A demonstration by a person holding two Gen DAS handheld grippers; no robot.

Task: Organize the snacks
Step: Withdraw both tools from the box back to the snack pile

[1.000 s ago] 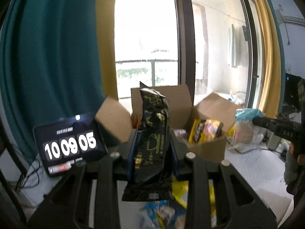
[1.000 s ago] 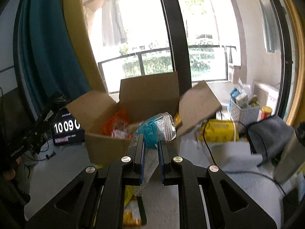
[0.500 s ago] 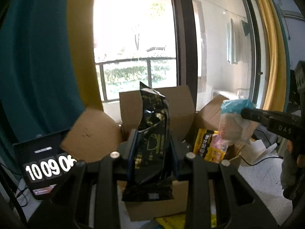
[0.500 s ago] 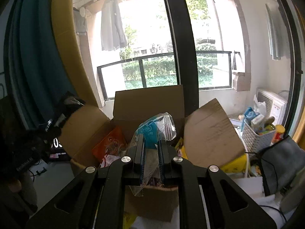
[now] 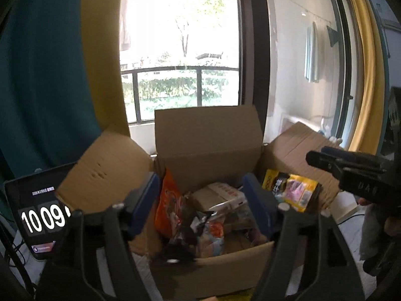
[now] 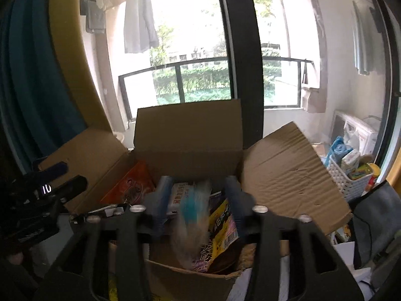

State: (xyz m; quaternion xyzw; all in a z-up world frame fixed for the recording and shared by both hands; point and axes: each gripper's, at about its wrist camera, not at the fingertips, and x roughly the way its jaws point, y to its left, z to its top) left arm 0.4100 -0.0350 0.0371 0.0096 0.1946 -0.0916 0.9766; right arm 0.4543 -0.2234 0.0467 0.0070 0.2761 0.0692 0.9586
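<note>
Both your left claw (image 5: 200,208) and right claw (image 6: 195,205) have just been opening above the cardboard box (image 5: 208,135), jaws now apart, releasing the black packet (image 5: 185,238) and blue-clear packet (image 6: 193,223) into it: two snacks stowed.

The cardboard box (image 5: 208,271) is open on top, so a gripper can go down between its three raised flaps (image 5: 205,130) — but snack bags (image 5: 168,208) already fill much of the inside.
</note>
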